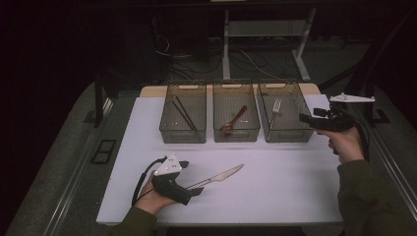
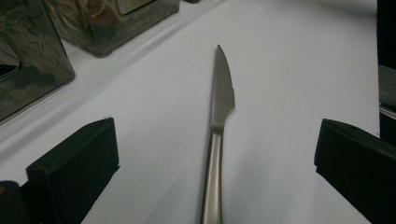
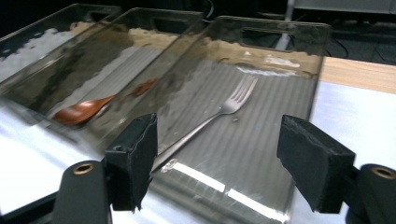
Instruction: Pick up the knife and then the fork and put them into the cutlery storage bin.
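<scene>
A silver table knife (image 1: pixel 219 177) (image 2: pixel 222 102) lies on the white table top (image 1: pixel 275 196), blade pointing away to the right. My left gripper (image 1: pixel 195 189) (image 2: pixel 217 140) rests low at the knife's handle end, jaws wide open on either side of the handle without touching it. My right gripper (image 1: pixel 305 118) (image 3: pixel 219 140) hovers at the right side of the right-hand clear bin (image 1: pixel 287 135) (image 3: pixel 266 21), open with nothing between its pads. A metal fork (image 1: pixel 276 106) (image 3: pixel 224 109) lies inside that bin.
Three clear bins stand in a row at the back of the table. The middle bin holds a brown wooden spoon (image 1: pixel 235 120) (image 3: pixel 81 112). The left bin holds dark chopsticks (image 1: pixel 183 112). The table's front edge is close to my left hand.
</scene>
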A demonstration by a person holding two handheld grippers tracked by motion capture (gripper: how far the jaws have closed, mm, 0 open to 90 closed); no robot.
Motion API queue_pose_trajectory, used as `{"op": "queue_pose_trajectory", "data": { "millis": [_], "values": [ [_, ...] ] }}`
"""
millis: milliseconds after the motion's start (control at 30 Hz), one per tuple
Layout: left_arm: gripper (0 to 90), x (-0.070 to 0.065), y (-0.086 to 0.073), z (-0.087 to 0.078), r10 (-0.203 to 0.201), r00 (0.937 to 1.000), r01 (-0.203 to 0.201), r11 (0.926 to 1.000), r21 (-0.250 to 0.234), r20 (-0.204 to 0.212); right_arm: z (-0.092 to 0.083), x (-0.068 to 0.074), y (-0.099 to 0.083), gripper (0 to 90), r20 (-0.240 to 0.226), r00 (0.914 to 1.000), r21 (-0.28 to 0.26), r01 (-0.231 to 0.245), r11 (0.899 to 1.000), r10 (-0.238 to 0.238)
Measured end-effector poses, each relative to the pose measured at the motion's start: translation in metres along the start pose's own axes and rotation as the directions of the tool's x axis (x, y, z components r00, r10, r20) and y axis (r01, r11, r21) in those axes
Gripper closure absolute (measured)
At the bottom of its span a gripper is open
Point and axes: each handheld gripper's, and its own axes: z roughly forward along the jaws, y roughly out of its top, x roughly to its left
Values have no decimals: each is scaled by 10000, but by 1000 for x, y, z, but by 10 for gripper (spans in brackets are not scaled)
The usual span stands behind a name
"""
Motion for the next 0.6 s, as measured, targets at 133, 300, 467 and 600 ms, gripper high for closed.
{"op": "queue_pose_trajectory", "data": {
  "millis": [133, 300, 467, 600],
  "values": [
    [0, 0, 0, 1, 6, 10000, -6, 10000, 76, 10, -8, 16, -11, 259, -381, 9989, -126, 265, 9996, -269],
    [0, 1, 0, 1, -114, 9999, 114, 9998, 136, 3, -15, 35, -28, 226, -856, 9944, -131, 611, 9980, -620],
    [0, 1, 0, 1, -167, 9999, 167, 9998, 131, -18, -18, 51, -42, 207, -1199, 9891, -40, 857, 9963, -855],
    [0, 0, 0, 1, -95, 9999, 95, 9998, 146, -39, -20, 61, -57, 203, -1391, 9865, -10, 868, 9962, -861]
  ]
}}
